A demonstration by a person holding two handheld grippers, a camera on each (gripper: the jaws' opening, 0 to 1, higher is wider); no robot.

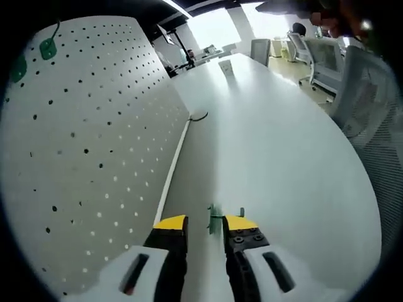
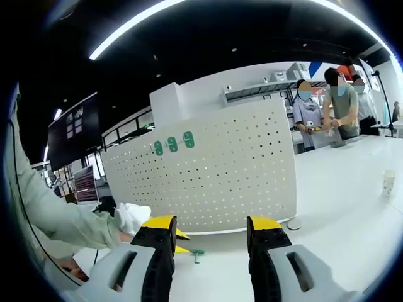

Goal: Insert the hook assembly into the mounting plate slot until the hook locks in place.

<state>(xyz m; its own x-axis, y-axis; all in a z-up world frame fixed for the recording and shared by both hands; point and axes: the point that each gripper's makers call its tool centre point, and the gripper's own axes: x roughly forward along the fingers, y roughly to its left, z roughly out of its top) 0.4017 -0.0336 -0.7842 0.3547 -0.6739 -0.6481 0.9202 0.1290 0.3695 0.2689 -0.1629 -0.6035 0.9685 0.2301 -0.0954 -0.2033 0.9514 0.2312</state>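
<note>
I am looking down a long white table in an open office, with chairs standing along its far edge. In the left gripper view, a white pegboard is standing along one side of the table, carrying green plates near its upper corner. My left gripper is sitting low over the table with its jaws apart, and the small green hook is lying between the tips; I cannot tell whether either jaw is touching it. A dark wire hook is lying by the board's foot.

In the right gripper view, the pegboard is facing me with three green plates in a row, and people are standing behind it. My right gripper is hovering open, holding nothing. The green hook is resting on the table beside the left gripper's yellow tips.

I judge the hook could skid or twist if the jaws close unevenly. The board's base is crowding one side; the open table is giving room on the other.
</note>
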